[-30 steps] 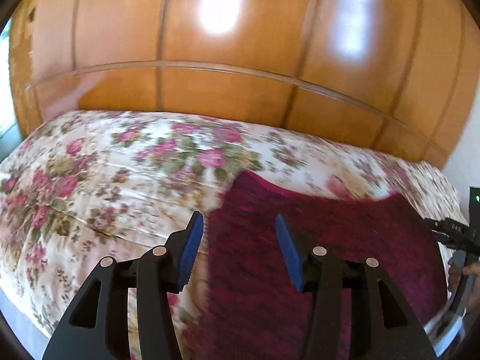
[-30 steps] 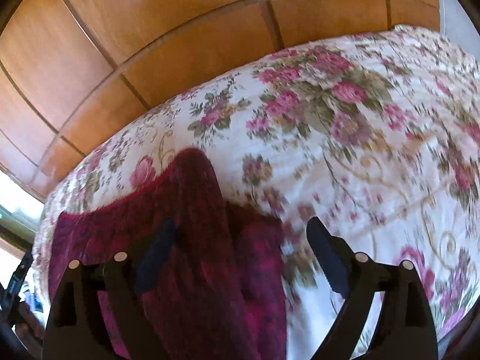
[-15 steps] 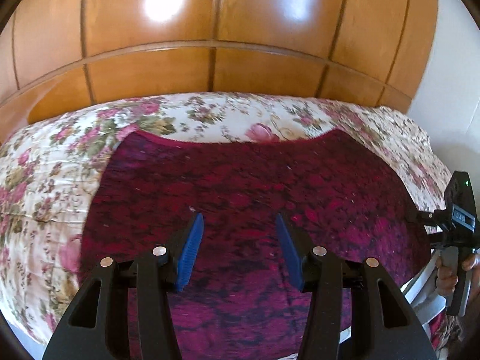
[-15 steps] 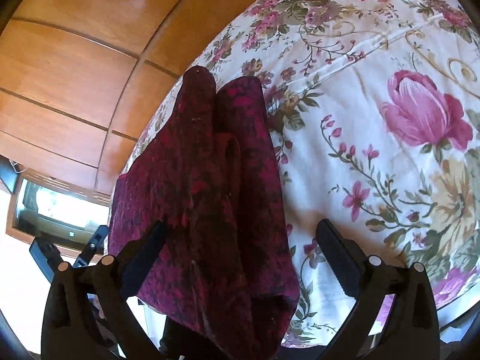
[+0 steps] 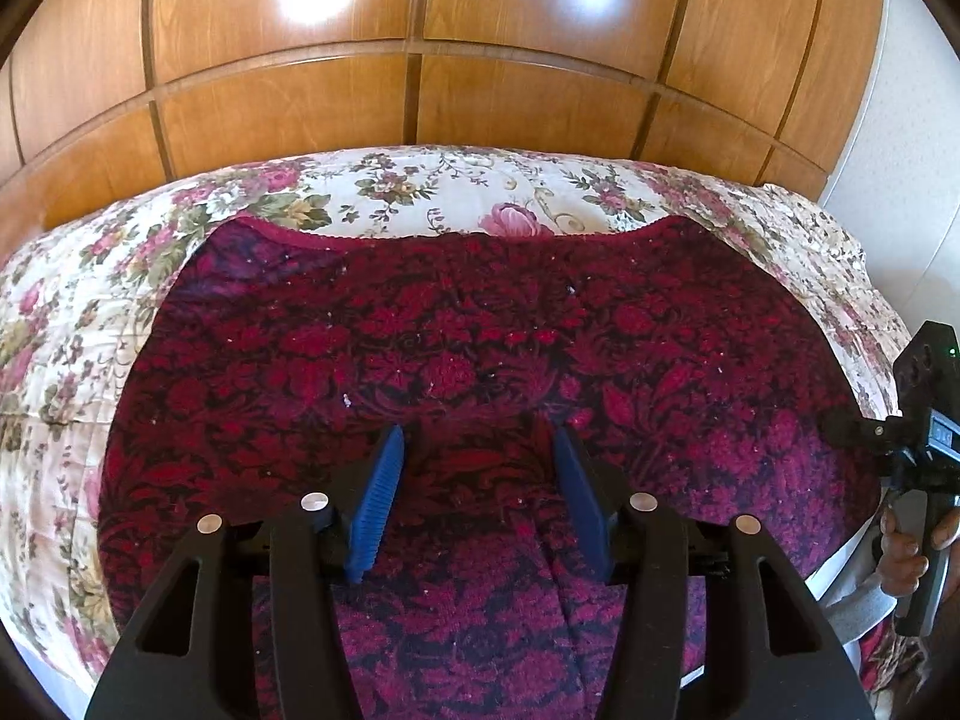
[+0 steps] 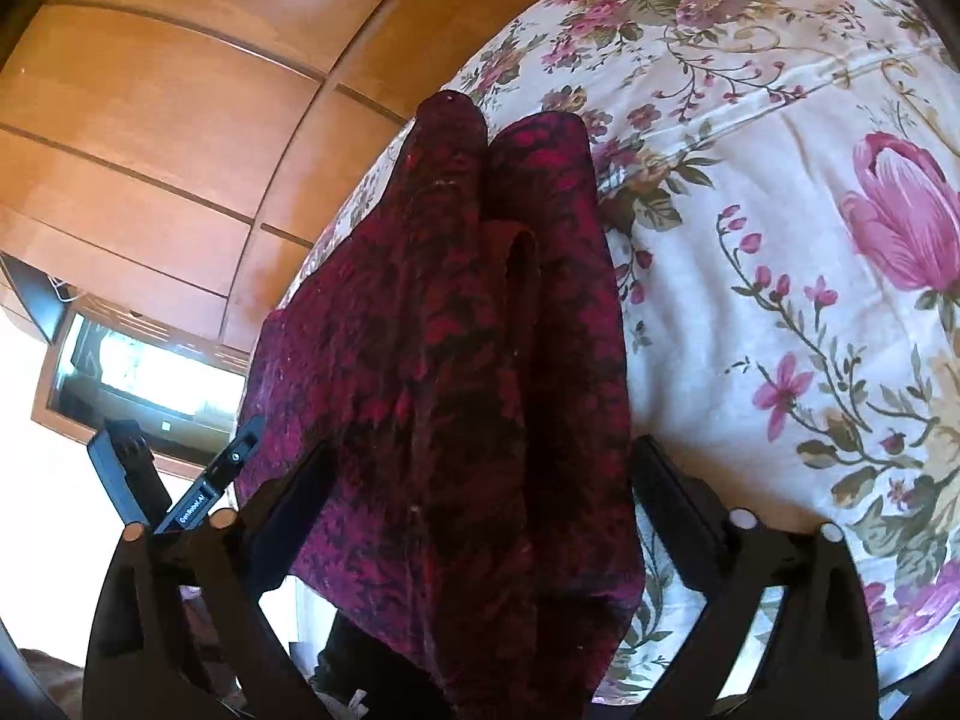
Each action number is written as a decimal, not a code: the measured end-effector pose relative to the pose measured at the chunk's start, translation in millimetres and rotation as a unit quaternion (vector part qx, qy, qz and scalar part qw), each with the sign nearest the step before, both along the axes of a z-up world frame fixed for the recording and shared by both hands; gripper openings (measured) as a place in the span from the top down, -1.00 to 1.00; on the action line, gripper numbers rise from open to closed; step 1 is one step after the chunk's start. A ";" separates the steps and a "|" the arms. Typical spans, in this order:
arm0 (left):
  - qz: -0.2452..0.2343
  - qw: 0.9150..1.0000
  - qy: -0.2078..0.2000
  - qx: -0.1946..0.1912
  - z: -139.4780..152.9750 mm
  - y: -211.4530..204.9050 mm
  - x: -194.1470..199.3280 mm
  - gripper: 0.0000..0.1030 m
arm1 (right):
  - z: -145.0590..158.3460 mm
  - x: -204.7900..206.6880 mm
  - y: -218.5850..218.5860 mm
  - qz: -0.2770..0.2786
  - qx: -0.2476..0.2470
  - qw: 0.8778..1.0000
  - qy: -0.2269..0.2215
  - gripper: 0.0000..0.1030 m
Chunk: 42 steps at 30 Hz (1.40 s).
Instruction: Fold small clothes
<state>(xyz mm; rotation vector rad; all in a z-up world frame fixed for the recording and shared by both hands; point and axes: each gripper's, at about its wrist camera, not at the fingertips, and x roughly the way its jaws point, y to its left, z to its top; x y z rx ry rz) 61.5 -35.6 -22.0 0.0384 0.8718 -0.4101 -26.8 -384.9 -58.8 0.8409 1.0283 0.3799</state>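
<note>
Here the garment (image 5: 480, 348), a dark red patterned knit, lay spread on the floral bed (image 5: 420, 192), its long axis running from 9 to 3 o'clock in the left wrist view and its scalloped edge toward 12, near the wooden headboard (image 5: 414, 102). The left tongs (image 5: 477, 456) stood about half open above the near middle of the cloth; its blue pads (image 5: 375, 504) flanked a raised ridge without pressing it. The right tongs (image 6: 480, 510) sat at the cloth's right-hand end, at 3 o'clock in the left view, where a hand (image 5: 900, 546) held the handle. In the right wrist view a bunched fold of cloth ran from 6 toward 12 o'clock between the jaws, which were wide and closing, apparently without contact. Judgement: the right tongs was nearer a graspable end, and the fold would probably carry that end toward 9 o'clock, along the long axis.
</note>
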 end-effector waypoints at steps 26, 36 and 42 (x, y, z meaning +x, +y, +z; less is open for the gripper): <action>-0.019 0.986 0.064 -0.154 -10.1 46.9 21.7 0.29 | 117.7 9.5 69.0 0.058 -0.014 0.993 -0.106 0.20; -0.009 0.958 0.086 -0.273 -4.6 96.2 27.4 0.34 | 148.0 43.6 202.4 0.168 -0.075 0.971 -0.150 0.31; 0.012 0.915 0.076 -0.396 10.2 178.5 15.7 -0.16 | 141.0 36.9 253.1 0.213 -0.163 0.947 -0.174 0.31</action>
